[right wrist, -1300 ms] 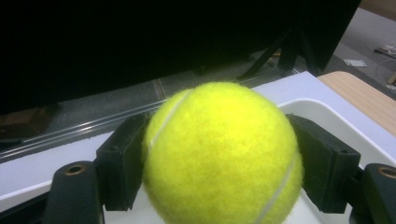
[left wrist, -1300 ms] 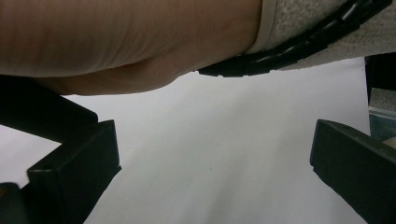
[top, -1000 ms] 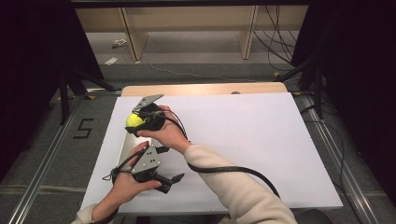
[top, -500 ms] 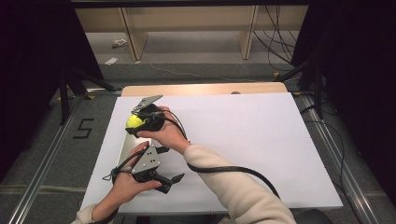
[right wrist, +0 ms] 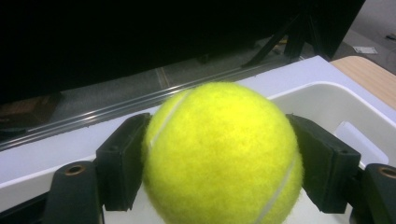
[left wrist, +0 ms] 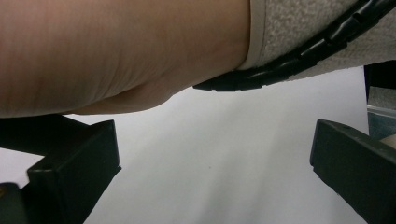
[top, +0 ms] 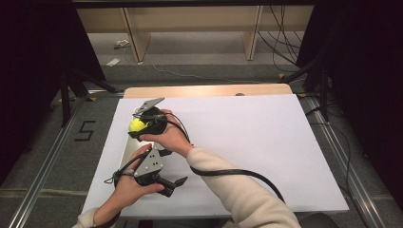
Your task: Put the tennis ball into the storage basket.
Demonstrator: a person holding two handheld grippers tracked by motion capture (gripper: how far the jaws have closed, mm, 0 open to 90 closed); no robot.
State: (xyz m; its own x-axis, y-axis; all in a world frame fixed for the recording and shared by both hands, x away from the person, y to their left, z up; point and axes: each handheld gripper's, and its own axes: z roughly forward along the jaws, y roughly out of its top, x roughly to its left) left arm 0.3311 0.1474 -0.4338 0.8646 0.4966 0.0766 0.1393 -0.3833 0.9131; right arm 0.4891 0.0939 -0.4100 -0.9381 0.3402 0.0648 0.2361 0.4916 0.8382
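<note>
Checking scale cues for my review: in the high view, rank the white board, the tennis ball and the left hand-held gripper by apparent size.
1. White board, by far the largest.
2. Left hand-held gripper, mid-sized.
3. Tennis ball, smallest, partly hidden by the right hand-held gripper.

The right tongs (right wrist: 219, 163) clamp a yellow tennis ball (right wrist: 222, 154) above a white tray (right wrist: 327, 105).

Right two-thirds of the desk (top: 266, 142) bare, open for passing. Left edge crowded: white bin (right wrist: 327, 107) along it, right gripper (top: 138, 127) over the bin with the tennis ball (right wrist: 222, 154) in its jaws. Right forearm (top: 228, 183) crosses just above the left gripper (top: 173, 186), blocking the way forward.
</note>
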